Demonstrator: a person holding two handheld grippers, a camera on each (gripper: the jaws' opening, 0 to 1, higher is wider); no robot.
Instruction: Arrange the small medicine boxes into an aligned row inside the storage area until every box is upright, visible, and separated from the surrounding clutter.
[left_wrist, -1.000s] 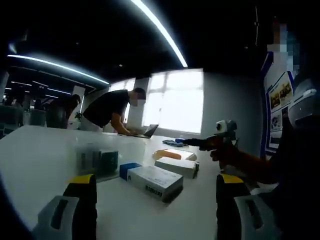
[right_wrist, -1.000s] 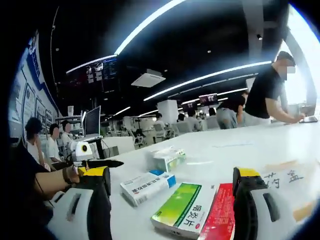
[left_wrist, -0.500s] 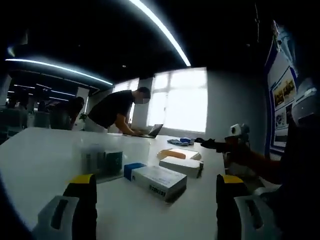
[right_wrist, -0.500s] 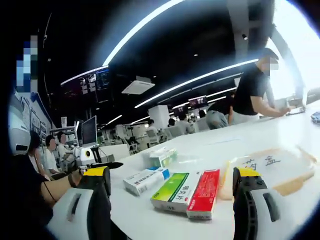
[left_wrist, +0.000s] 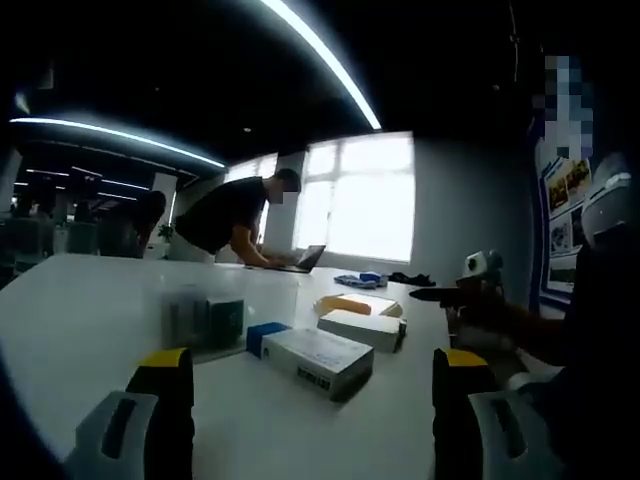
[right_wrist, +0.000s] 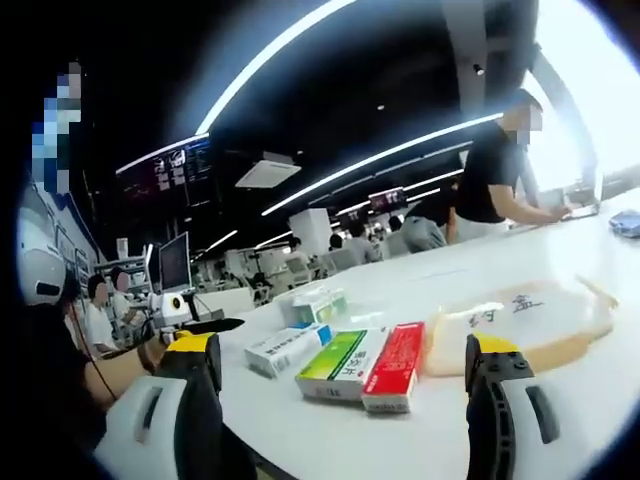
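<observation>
The white table (left_wrist: 80, 310) runs long and bare through an open office with a dark ceiling crossed by bright light strips (left_wrist: 320, 60). In the left gripper view, the left gripper (left_wrist: 312, 420) hangs low over the table, its 2 jaws spread wide with nothing between them. Ahead of it on the table lies a white box with a blue end (left_wrist: 305, 358), flat on its side. Just left of that box stands a clear container (left_wrist: 200, 320) with small dark boxes inside, and behind it lie a white box (left_wrist: 358, 328) and an orange packet (left_wrist: 345, 305). At the far end of the table a person (left_wrist: 235, 222) bends over a laptop (left_wrist: 300, 262) before a bright window (left_wrist: 365, 200).

In the right gripper view, the right gripper (right_wrist: 340, 420) also stands wide apart and holds nothing. Beyond it on the table lie a green box (right_wrist: 338, 362) and a red box (right_wrist: 396, 366) touching side by side, a white-and-blue box (right_wrist: 284, 348) to their left, and a labelled pale bag (right_wrist: 520, 320) to their right. Desks with monitors (right_wrist: 172, 265) fill the room behind the table.
</observation>
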